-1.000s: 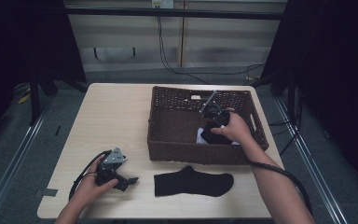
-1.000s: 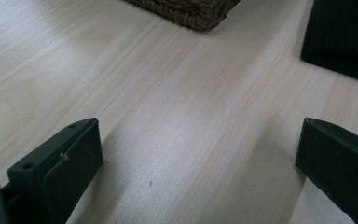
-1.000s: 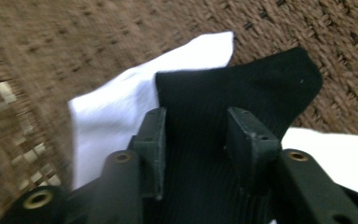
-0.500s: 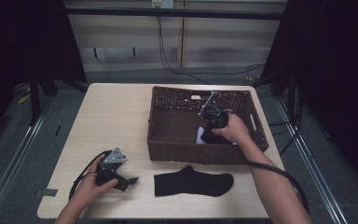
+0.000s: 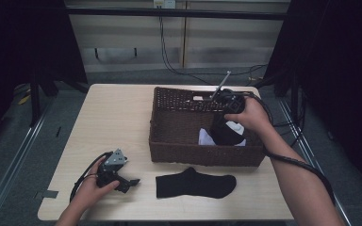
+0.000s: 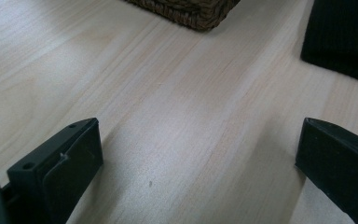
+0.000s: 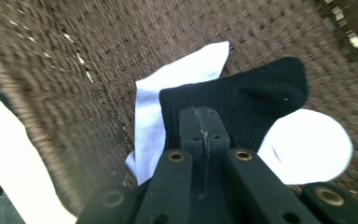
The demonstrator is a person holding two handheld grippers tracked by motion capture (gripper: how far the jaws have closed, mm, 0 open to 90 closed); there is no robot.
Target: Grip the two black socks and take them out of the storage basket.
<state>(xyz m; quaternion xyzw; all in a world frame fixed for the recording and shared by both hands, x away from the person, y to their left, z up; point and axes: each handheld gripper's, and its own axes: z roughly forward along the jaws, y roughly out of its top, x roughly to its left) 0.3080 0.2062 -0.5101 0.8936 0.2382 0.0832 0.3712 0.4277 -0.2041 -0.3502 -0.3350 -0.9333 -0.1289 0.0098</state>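
Right hand-held gripper (image 7: 199, 126): jaws pressed together, pinching a black sock (image 7: 242, 100) by its cloth, sock hanging below the tips. In the high view the right hand-held gripper (image 5: 226, 107) sits over the basket (image 5: 169, 117), toward the basket's 3 o'clock side, tilted down into it. Grip looks like an edge pinch so the sock dangles free and clears the basket wall; I judge it's mid-transfer, in or out I can't tell.

Under the held sock: white socks (image 7: 168, 93) on the basket floor, one at 10 o'clock from the jaws, a rounded white end (image 7: 307, 144) at 4 o'clock. Right gripper view is motion-blurred, so the weave detail is unreliable.

Left hand-held gripper (image 5: 118, 176): jaws spread wide, nothing between them, resting low on the counter (image 5: 113, 117) at the counter's 7 o'clock corner. Left gripper view shows bare wood between the jaws, basket corner (image 6: 191, 11) at 12 o'clock, and the edge of a second black sock (image 6: 345, 42) at 2 o'clock.

That second black sock (image 5: 195, 185) lies flat on the counter, just in front of the basket, near the left jaws but not touching. Probably parked open and aimed there, ready to take it.
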